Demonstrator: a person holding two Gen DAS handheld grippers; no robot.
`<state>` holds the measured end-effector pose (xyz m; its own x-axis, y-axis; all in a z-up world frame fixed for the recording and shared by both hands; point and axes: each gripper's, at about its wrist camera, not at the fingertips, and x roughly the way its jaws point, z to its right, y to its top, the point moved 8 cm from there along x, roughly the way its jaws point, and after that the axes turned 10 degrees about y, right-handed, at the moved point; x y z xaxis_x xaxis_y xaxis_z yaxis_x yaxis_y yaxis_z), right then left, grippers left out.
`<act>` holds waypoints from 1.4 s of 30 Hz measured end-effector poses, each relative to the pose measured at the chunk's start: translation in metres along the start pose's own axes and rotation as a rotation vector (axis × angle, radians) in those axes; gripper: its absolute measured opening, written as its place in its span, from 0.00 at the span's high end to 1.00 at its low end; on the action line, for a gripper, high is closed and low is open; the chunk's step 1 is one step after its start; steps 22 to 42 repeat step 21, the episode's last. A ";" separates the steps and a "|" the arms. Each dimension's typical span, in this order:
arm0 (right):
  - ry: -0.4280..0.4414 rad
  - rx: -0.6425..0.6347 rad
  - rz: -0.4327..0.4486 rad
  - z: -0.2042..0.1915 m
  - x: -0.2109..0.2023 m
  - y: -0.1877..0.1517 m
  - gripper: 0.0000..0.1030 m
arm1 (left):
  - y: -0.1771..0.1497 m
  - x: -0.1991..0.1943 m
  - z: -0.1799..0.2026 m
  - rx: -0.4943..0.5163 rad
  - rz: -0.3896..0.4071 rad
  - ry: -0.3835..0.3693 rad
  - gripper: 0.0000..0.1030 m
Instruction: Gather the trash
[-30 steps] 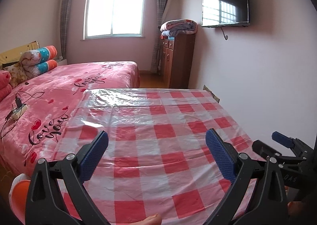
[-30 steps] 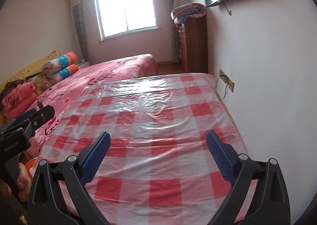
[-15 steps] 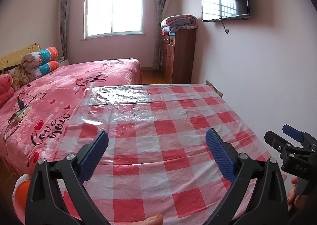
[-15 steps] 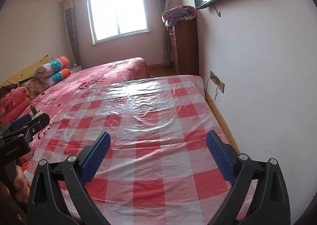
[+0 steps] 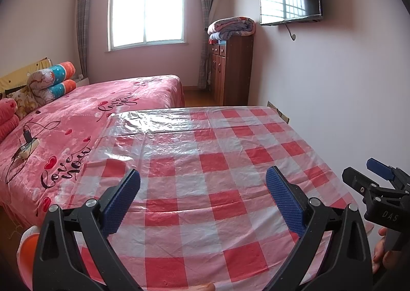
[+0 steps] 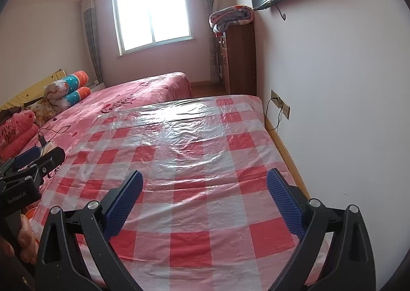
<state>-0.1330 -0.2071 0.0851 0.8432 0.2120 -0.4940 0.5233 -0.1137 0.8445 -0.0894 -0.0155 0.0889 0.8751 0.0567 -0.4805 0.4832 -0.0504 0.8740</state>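
Observation:
A table under a red-and-white checked plastic cloth fills the foreground of both wrist views. No trash shows on it. My left gripper stands open above the near part of the cloth, with nothing between its blue pads. My right gripper is open too, over the cloth nearer the wall, and holds nothing. The right gripper's tip appears at the right edge of the left wrist view. The left gripper's tip shows at the left edge of the right wrist view.
A bed with a pink cover adjoins the table on the left; a power strip with cables lies on it. The wall with a socket borders the right. A wooden cabinet stands behind. Something orange and white sits low left.
Both cameras have tilted up a little, so the table sits lower in the views. The right gripper's tip has shifted in the left view. Both grippers stay open.

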 end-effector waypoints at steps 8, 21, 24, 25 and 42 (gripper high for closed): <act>0.009 0.001 -0.028 -0.001 0.017 -0.006 0.07 | -0.005 0.012 -0.002 0.010 -0.011 0.008 0.04; 0.008 0.026 -0.232 0.014 0.102 -0.034 0.07 | -0.053 0.108 0.008 0.063 -0.240 0.083 0.04; 0.008 0.026 -0.232 0.014 0.102 -0.034 0.07 | -0.053 0.108 0.008 0.063 -0.240 0.083 0.04; 0.008 0.026 -0.232 0.014 0.102 -0.034 0.07 | -0.053 0.108 0.008 0.063 -0.240 0.083 0.04; 0.008 0.026 -0.232 0.014 0.102 -0.034 0.07 | -0.053 0.108 0.008 0.063 -0.240 0.083 0.04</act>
